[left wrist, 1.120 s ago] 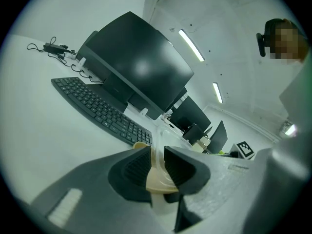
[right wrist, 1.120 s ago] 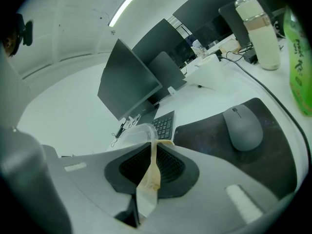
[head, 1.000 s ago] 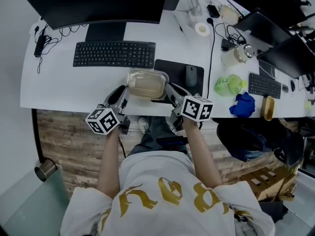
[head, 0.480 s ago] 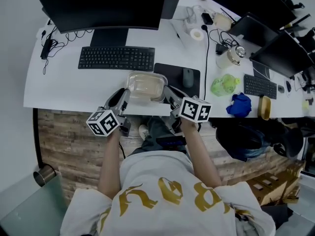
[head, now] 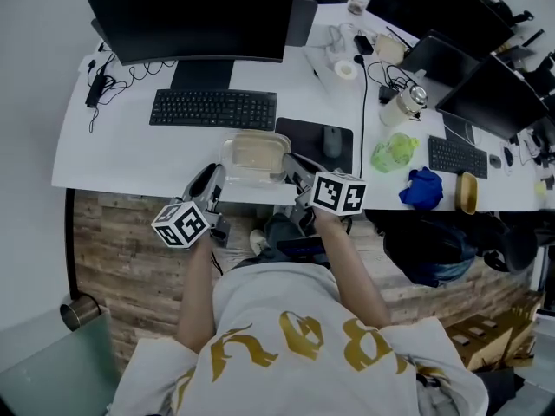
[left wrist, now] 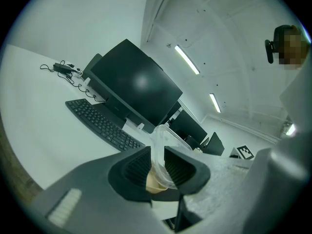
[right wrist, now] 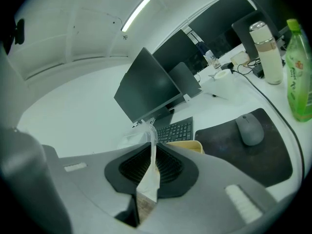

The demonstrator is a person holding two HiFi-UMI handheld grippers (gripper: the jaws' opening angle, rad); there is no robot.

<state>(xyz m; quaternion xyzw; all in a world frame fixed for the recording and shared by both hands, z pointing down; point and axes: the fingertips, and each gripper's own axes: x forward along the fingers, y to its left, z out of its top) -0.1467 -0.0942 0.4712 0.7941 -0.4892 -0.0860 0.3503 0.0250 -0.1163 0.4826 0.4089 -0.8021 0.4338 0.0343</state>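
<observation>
L gripper [head: 212,183] pinches left rim of clear container [head: 254,154]; R gripper [head: 293,167] pinches its right rim, jaws narrow on thin plastic. Container sits betw. the two at near edge of bench [head: 113,159], beige stuff inside; resting or lifted, can't tell. Beyond: keyboard [head: 213,108] on left, mouse [head: 332,141] on dark pad [head: 302,131] on right. Far: monitor [head: 199,20].

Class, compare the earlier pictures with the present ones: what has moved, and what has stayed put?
The container, clamped at its rim by the left gripper and right gripper, has drawn away from the keyboard and mouse, toward the person. Both look smaller in the gripper views. No grip changed: each gripper stays shut on it. Keyboard and mouse stayed put.
</observation>
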